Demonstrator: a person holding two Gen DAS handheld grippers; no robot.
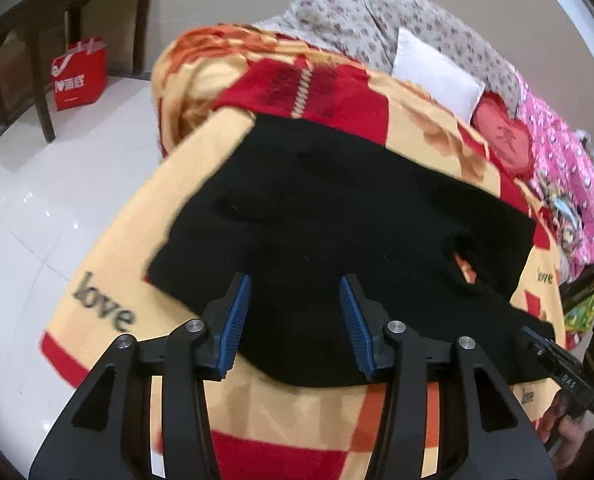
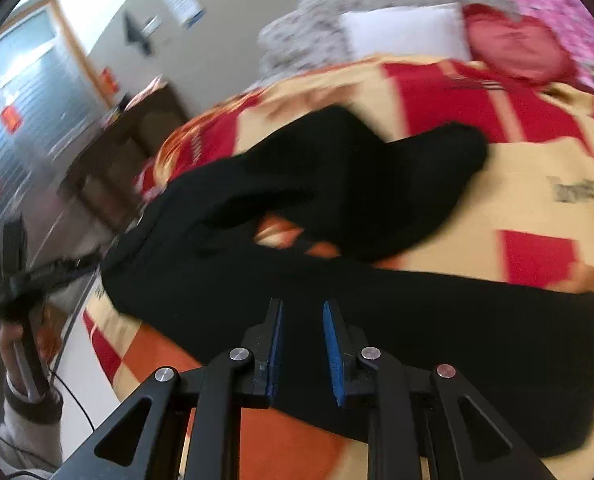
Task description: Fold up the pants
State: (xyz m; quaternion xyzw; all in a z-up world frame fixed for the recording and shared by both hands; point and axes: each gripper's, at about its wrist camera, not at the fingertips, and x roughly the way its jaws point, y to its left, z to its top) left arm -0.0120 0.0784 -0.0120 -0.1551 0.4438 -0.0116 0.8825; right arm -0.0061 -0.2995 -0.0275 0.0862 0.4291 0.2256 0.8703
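From the left wrist view, the left claw (image 1: 295,320) hangs released over the near edge of the black pants (image 1: 337,216), its blue pads apart and gripping nothing. The pants lie spread on a bed under a red, orange and cream blanket (image 1: 137,240) printed with the word "love". Only this view shows a red shopping bag (image 1: 80,79) with white lettering, too blurred to read, standing on the white floor beside a dark wooden table (image 1: 57,12), and a white pillow (image 1: 437,76) lying clearly against floral bedding. At the right edge the other claw's tip (image 1: 537,340) reaches the pants' corner, marked "DAS".

The right wrist view is blurred. The right claw (image 2: 303,344) is released, pads narrowly apart over the pants (image 2: 377,184); whether cloth lies between them cannot be told. Here a gap in the cloth shows blanket (image 2: 517,200) through it. Only this view shows the person's left hand (image 2: 13,340) gripping its handle at far left, a window, and a wall notice, unreadable.
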